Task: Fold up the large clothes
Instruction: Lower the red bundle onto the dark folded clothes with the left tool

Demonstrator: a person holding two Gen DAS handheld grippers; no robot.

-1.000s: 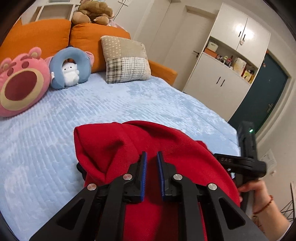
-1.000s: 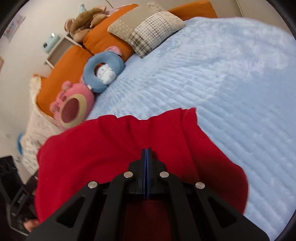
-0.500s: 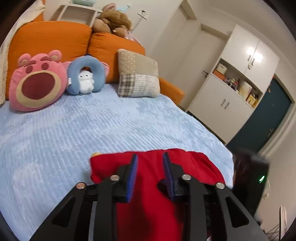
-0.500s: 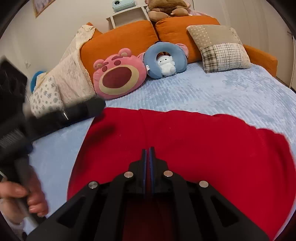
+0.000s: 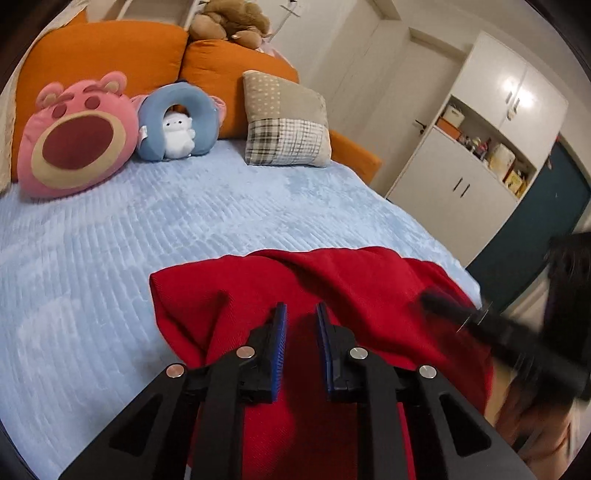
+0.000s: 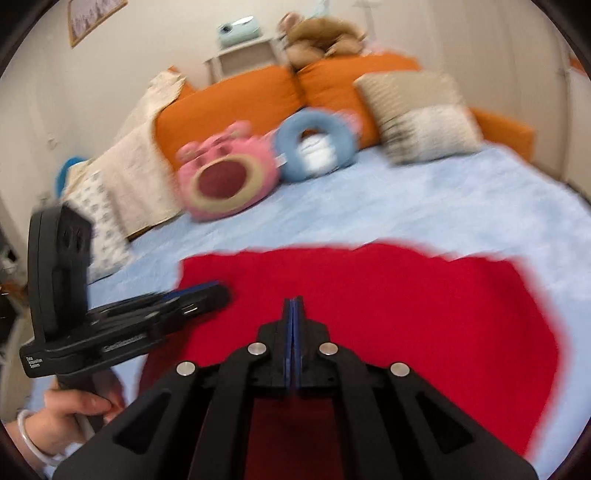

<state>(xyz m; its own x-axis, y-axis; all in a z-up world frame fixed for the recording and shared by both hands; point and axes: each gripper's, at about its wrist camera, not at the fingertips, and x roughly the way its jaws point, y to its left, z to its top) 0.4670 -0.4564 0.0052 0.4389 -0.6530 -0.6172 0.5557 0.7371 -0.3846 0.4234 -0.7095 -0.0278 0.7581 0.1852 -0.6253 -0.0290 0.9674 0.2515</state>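
left fingers (image 5: 300, 325) parted over coarse-knit red garment (image 5: 332, 288), right fingers (image 6: 293, 314) pressed together, ribbed blue blanket (image 5: 147, 229)

light blue bedspread (image 5: 184, 229) covers the bed; pink bear cushion (image 5: 75, 134) leans on orange backrest cushions (image 5: 99, 51); blue ring pillow (image 5: 179, 114) holds a white plush (image 5: 177, 129); plaid pillow (image 5: 286, 122) beside it; brown teddy (image 5: 231, 18) on top; white cabinet (image 5: 476, 129), teal door (image 5: 535, 229) right.

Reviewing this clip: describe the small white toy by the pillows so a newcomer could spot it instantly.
Start at the orange headboard cushions behind the light-blue bedspread. Between the round pink bear-face pillow and the beige plaid pillow, a small white plush animal sits inside a blue ring-shaped cushion.
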